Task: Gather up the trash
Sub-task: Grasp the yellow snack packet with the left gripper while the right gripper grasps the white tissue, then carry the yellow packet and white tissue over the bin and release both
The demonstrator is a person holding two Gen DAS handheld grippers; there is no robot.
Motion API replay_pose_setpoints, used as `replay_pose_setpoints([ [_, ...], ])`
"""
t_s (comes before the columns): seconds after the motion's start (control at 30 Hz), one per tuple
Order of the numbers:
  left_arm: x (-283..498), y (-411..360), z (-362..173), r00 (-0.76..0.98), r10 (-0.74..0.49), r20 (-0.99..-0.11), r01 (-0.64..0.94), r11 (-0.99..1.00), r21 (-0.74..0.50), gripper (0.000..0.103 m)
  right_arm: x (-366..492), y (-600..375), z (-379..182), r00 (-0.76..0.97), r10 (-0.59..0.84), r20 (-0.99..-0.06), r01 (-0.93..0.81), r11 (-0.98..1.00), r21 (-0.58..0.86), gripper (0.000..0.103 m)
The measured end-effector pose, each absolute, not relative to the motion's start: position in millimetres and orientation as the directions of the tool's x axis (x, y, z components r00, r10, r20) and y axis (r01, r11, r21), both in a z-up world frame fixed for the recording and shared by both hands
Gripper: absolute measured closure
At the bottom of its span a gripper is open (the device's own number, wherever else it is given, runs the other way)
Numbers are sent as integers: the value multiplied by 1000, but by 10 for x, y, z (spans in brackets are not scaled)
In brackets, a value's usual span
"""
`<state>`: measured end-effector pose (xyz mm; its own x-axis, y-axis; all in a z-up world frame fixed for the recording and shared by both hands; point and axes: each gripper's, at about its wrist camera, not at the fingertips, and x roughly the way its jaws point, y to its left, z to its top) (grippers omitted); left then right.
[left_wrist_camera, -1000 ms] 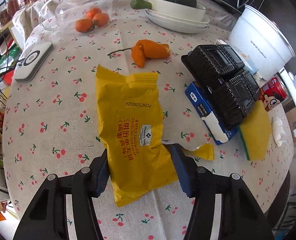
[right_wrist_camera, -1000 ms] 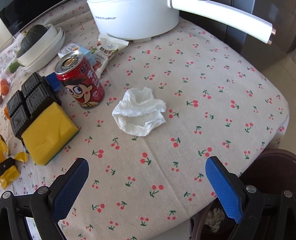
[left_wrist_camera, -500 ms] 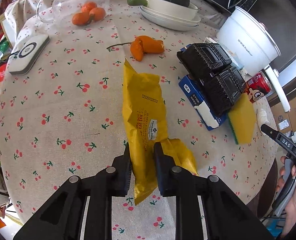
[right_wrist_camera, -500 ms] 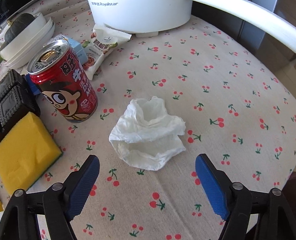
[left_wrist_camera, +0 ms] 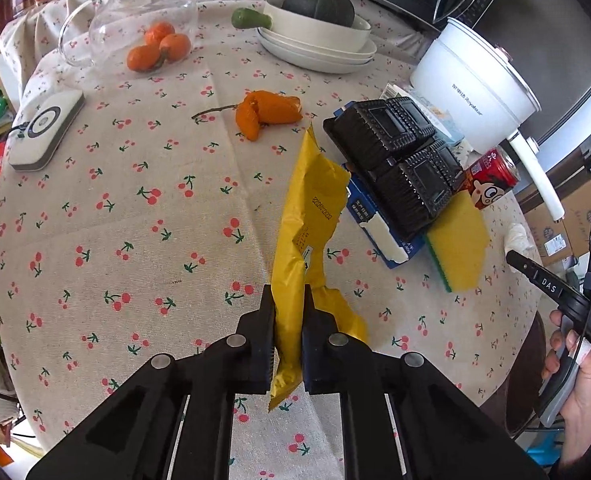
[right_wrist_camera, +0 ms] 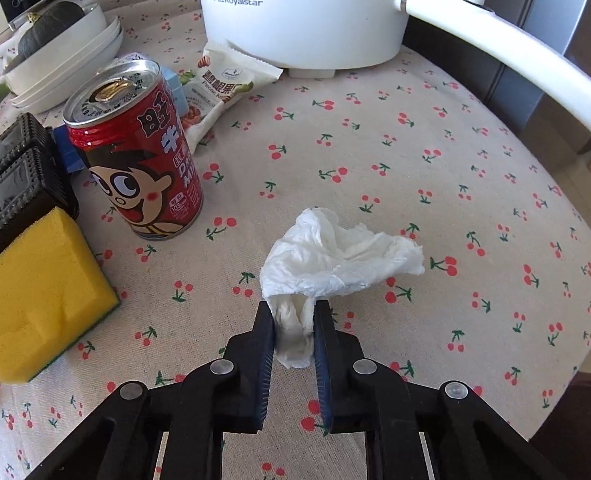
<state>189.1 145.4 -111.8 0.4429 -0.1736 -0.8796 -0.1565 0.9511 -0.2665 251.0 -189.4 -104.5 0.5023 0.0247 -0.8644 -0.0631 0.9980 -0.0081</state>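
"Royalstar" is printed on the white pot (right_wrist_camera: 303, 12), "Pecan" on the snack packet (right_wrist_camera: 223, 88), "DAS" on the right gripper (left_wrist_camera: 551, 288).

A white electric pot (right_wrist_camera: 303, 12) sits far back on the cherry-print tablecloth (right_wrist_camera: 435, 168) — its long handle reaching right. Near left lies a yellow sponge (right_wrist_camera: 35, 292) against black trays (right_wrist_camera: 19, 184). Tangerines (left_wrist_camera: 157, 46) (under a glass dome) sit far left.

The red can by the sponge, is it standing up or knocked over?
Standing up. In the right view the can rests on its base on the tablecloth, silver top and pull tab facing up. Full or empty: cannot tell.
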Motion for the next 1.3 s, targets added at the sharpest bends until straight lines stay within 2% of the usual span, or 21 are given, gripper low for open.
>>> replay_pose_setpoints([
  [0.43, 1694, 1503, -852, 503, -208, -839, -149, 936, -320, 96, 2124, -1960, -523, 567, 112, -816, -117, 992, 55, 89],
  [0.83, 1448, 1515, -605, 561, -227, -796, -125, 927, -353, 96, 1806, -2060, -305, 576, 181, -797, -142, 983, 121, 88],
  [1.3, 1311, 1056, -371, 581, -329, -744, 0, 915, -404, 96, 1408, -2220, -171, 577, 234, -783, -182, 971, 156, 88],
])
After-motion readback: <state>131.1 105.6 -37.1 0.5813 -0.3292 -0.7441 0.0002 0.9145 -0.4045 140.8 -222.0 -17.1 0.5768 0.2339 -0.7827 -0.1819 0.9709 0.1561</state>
